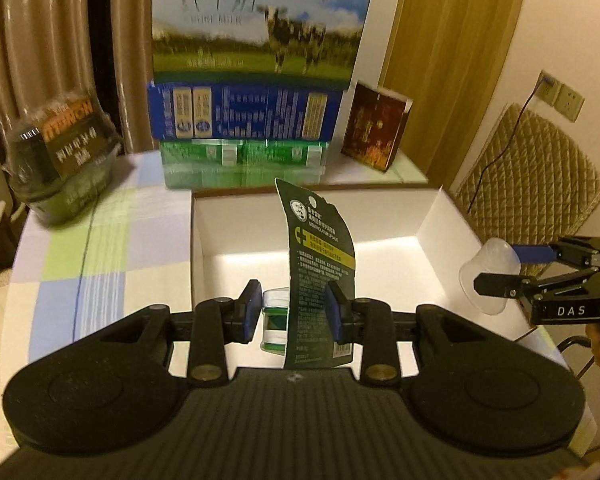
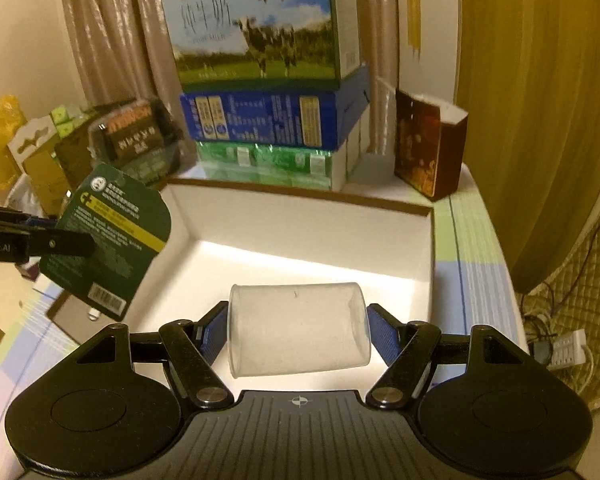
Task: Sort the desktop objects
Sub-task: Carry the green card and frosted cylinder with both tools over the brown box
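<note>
I have both loads up over the open white box (image 2: 308,220), which sits on the worktop (image 1: 100,216) in front of the stacked cartons (image 1: 256,80). I take the box for the sorting bin, so I am carrying both things in above its rim rather than dragging them across the cloth.

My left tongs (image 1: 294,312) are nearly closed, clenched on a blister pack (image 1: 320,272). The small green item in its bubble sits between the pads, and the dark backing card stands up on edge along the right pad, rising above the box floor. Held by the bulky part, the card should not bend or slip.

My right tongs (image 2: 298,330) stand fairly wide, grasping a clear plastic cup (image 2: 298,328) laid on its side, one pad on the mouth end and one on the base. Gripping end to end seems sensible: the thin wall would likely buckle if squeezed across. The cup hangs over the box's near part, clear of the floor.
</note>
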`<action>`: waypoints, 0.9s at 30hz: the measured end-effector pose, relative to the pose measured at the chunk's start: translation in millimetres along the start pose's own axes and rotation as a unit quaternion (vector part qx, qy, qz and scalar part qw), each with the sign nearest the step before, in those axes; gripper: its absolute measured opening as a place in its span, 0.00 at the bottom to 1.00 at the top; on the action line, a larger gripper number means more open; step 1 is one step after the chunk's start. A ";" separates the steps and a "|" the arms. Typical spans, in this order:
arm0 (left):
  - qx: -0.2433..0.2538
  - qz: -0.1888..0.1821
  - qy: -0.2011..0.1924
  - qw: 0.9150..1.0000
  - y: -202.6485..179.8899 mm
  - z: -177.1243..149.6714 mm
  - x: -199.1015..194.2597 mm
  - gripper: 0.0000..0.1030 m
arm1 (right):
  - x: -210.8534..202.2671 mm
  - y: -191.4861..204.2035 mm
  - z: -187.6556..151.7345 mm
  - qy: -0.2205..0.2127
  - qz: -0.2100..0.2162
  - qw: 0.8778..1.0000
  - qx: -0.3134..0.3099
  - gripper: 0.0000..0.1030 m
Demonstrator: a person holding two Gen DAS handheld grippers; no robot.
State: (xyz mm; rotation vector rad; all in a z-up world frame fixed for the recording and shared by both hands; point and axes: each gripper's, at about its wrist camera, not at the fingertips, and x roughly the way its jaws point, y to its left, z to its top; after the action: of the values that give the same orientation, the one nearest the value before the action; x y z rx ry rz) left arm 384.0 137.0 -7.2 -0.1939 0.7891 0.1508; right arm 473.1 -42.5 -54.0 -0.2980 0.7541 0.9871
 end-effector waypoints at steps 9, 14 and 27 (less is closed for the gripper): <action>0.001 0.003 0.083 0.997 -1.5 -14.5 57.5 0.28 | 42.6 4.3 -8.0 0.059 -0.025 0.998 -0.026 0.68; 0.001 0.006 0.108 0.994 -0.2 -20.2 74.8 0.27 | 54.8 2.3 -11.8 0.081 -0.038 0.996 -0.031 0.68; 0.021 0.007 0.122 0.992 -1.7 -21.7 91.5 0.19 | 66.3 -0.8 -17.3 0.096 -0.055 0.993 -0.048 0.68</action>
State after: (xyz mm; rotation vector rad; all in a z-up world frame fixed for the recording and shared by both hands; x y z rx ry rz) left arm 433.0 136.0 -87.5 -0.1678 1.0362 0.1255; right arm 488.0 -9.8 -112.4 -0.5187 0.8572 0.9005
